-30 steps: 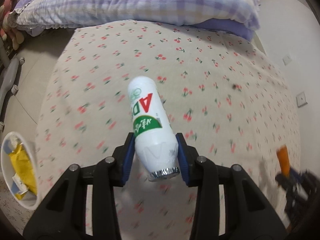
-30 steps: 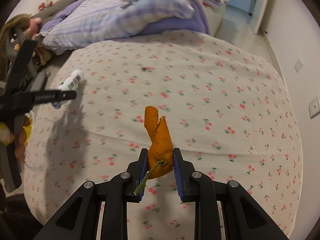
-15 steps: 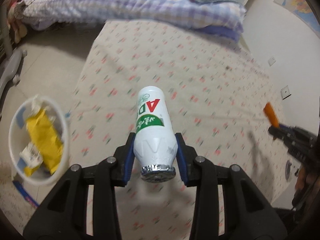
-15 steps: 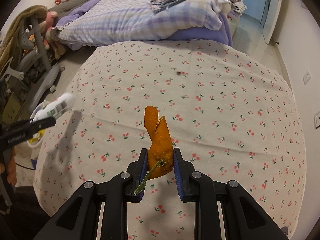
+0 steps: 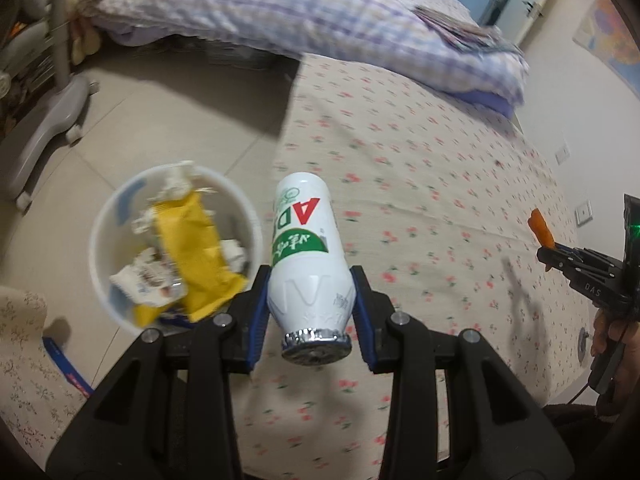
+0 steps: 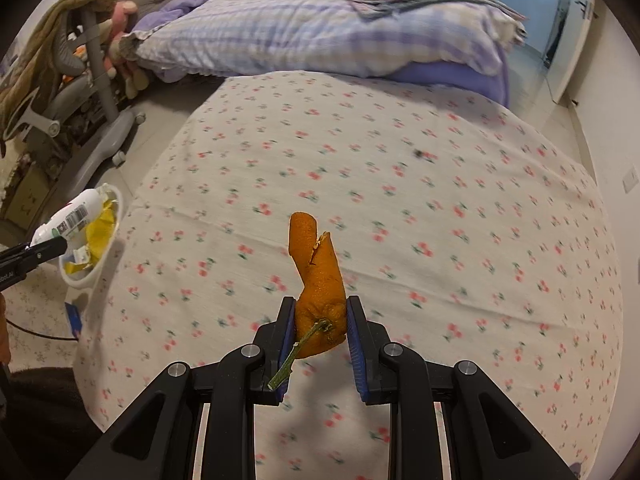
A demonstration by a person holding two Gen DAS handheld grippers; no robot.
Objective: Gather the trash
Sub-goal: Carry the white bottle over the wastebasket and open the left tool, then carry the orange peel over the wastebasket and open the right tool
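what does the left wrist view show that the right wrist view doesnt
Only the left wrist view: the bottle's red and green label, its foil cap facing the camera, the white wrappers in the bin, and a wall map.

Only the right wrist view: the peel's green stem, the bottle's barcode, and stuffed toys.

Both: the left gripper shut on the bottle, the right gripper shut on the orange peel, the white bin, the cherry-print bed sheet.

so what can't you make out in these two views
- Bin bottom, left wrist view: buried under a yellow wrapper and scraps.
- Bottle label: partly turned away, small print blurred.
- Dark speck on the bed, right wrist view: too small.
- Peel base: hidden between the right gripper pads.
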